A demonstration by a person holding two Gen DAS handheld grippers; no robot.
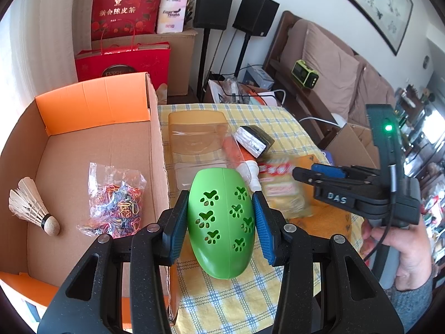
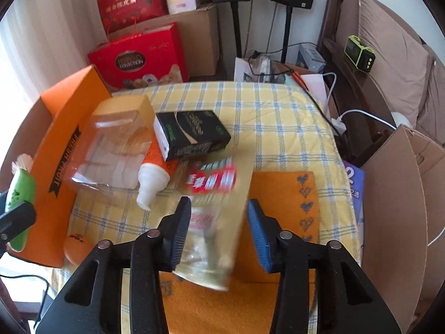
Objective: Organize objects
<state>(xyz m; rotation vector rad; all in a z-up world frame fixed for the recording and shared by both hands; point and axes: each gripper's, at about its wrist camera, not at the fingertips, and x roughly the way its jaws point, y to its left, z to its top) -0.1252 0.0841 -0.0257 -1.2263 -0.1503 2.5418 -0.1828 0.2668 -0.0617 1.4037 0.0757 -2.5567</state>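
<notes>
My left gripper (image 1: 221,198) is shut on a green egg-shaped shell with paw-print holes (image 1: 219,222), held over the checked tablecloth beside the cardboard box (image 1: 158,150); the same shell (image 2: 20,192) shows at the left edge of the right wrist view. Between the pads of my right gripper (image 2: 218,203) is a blurred yellowish snack packet with red lettering (image 2: 214,222), which they pinch, tilted, above an orange cloth (image 2: 283,194). Seen from the left wrist, that right gripper (image 1: 303,171) hovers over the packet (image 1: 281,189).
The box holds a shuttlecock (image 1: 30,206) and a bag of coloured rubber bands (image 1: 116,197). On the table lie a clear lidded tub (image 2: 111,142), a black carton (image 2: 192,133), an orange-white tube (image 2: 153,178) and an orange disc (image 2: 76,246). Another cardboard box (image 2: 395,194) stands right.
</notes>
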